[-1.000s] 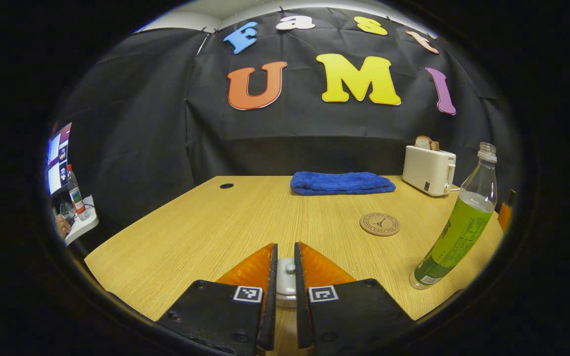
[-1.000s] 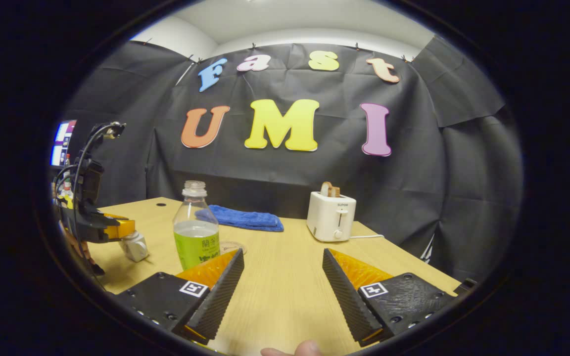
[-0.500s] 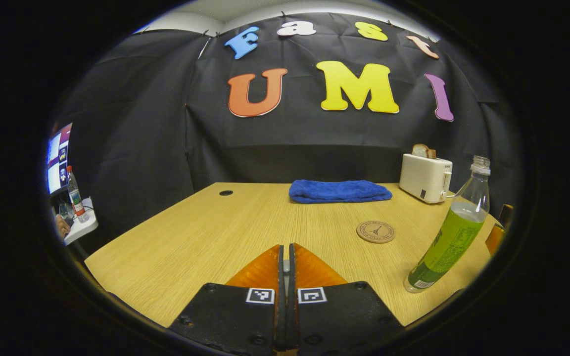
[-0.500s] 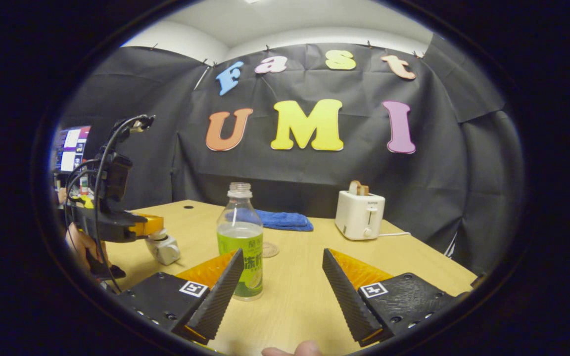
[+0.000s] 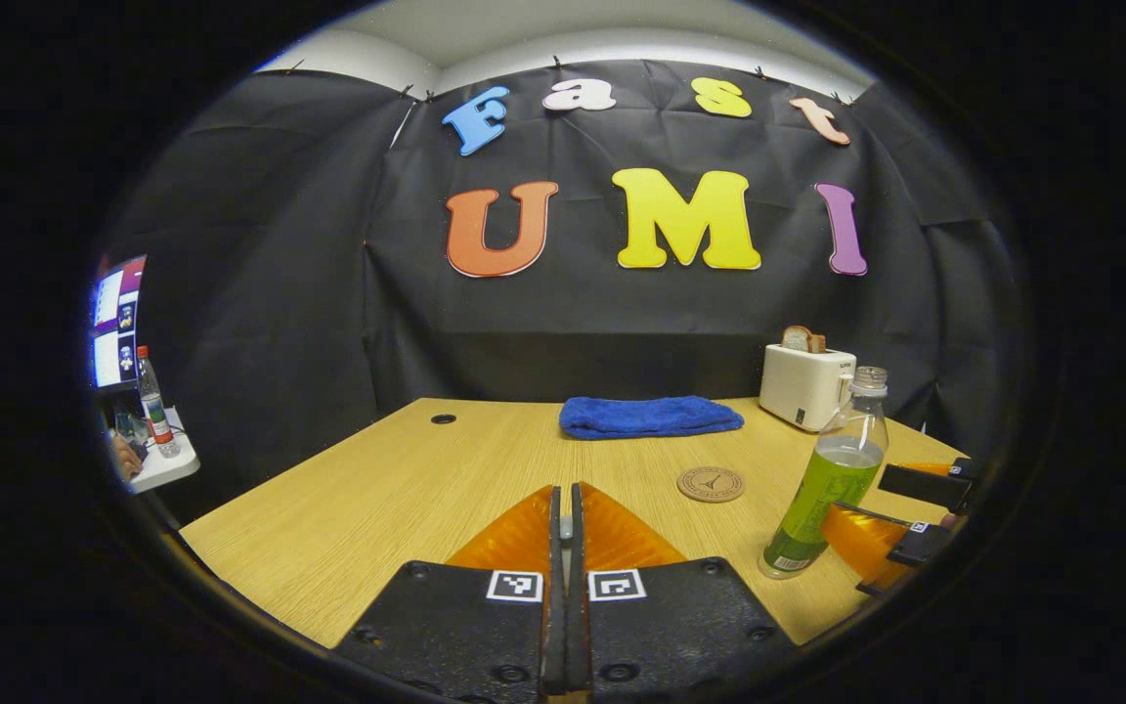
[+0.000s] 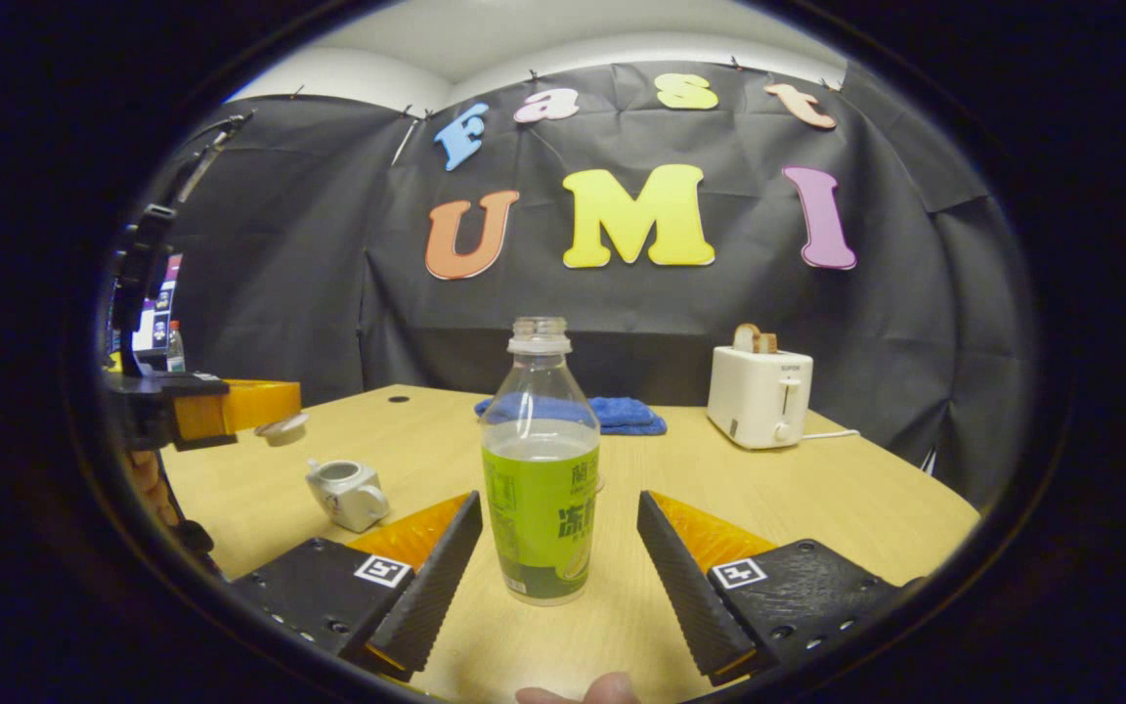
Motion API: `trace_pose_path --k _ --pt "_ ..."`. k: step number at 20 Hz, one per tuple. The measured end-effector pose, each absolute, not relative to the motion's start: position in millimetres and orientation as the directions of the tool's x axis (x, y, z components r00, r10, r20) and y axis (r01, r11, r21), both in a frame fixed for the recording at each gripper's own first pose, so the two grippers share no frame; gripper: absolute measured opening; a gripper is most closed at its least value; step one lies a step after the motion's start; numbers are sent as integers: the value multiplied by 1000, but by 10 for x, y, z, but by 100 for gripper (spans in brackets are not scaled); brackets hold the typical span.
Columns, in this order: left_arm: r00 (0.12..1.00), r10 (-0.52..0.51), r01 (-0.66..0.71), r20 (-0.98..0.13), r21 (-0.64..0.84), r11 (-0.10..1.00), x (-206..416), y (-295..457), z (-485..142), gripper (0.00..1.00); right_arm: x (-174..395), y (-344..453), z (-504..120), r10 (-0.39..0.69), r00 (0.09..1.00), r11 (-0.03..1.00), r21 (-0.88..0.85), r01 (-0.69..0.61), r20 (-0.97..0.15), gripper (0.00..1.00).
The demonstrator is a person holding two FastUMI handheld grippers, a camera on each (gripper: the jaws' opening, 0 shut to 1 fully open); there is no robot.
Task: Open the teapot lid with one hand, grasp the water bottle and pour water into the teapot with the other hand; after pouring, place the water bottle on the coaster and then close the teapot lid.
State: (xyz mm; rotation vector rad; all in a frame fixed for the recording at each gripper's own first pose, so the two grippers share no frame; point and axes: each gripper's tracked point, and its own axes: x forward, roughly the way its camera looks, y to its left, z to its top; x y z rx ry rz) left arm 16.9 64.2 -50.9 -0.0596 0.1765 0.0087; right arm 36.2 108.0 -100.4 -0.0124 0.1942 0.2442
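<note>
The water bottle (image 6: pixel 540 460) stands upright on the wooden counter (image 6: pixel 817 499), cap off, its neck clear and its lower part filled with green liquid behind a green label. It sits between the spread fingers of the right tongs (image 6: pixel 559 548), which are wide open and touch nothing; there is a gap on either side of the bottle. In the left gripper view the same bottle (image 5: pixel 822 489) appears toward the counter's right edge with the right tongs (image 5: pixel 900 528) just beside it.

The small white teapot (image 6: pixel 348 492) rests on the counter toward its left edge, mouth uncovered; I cannot tell what, if anything, is inside. Above it and off the surface, the left tongs (image 6: pixel 265 416) carry the teapot lid (image 6: pixel 285 427), pinched at their tip. From the left tongs' (image 5: pixel 564 528) own camera the fingers are pressed nearly together with only a thin pale sliver showing in the slit.

The round coaster (image 5: pixel 711 484) lies bare on the counter, just left of the bottle and nearer the far edge. Along that far edge lie a folded blue towel (image 5: pixel 651 417) and, toward the far right corner, a white toaster (image 5: pixel 805 386) with bread in its slot. Black cloth walls the booth behind. Off the left edge, a side shelf holds another bottle (image 5: pixel 151 403) beneath lit screens (image 5: pixel 111 323).
</note>
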Motion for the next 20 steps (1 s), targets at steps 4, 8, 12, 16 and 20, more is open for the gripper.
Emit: trace_pose_path --k 4,8,12,16,20 --pt "987 9 -18 -160 -50 999 105 726 -493 3 468 1201 -1184 247 935 969 43 -244 -253 96" --pt "986 13 -24 -163 -67 997 98 781 -544 3 479 1187 -1118 229 945 973 54 -223 -235 81" --pt "989 30 -44 -147 -91 995 146 875 -535 3 491 1238 -1062 252 937 965 -1 -260 -242 71" --pt "991 19 -32 -129 -104 994 172 946 -500 3 640 1392 -773 288 932 906 -254 -340 -219 68" --pt "990 -22 11 -138 -78 997 198 979 -569 3 877 1499 -734 273 937 723 -597 -349 -217 69"
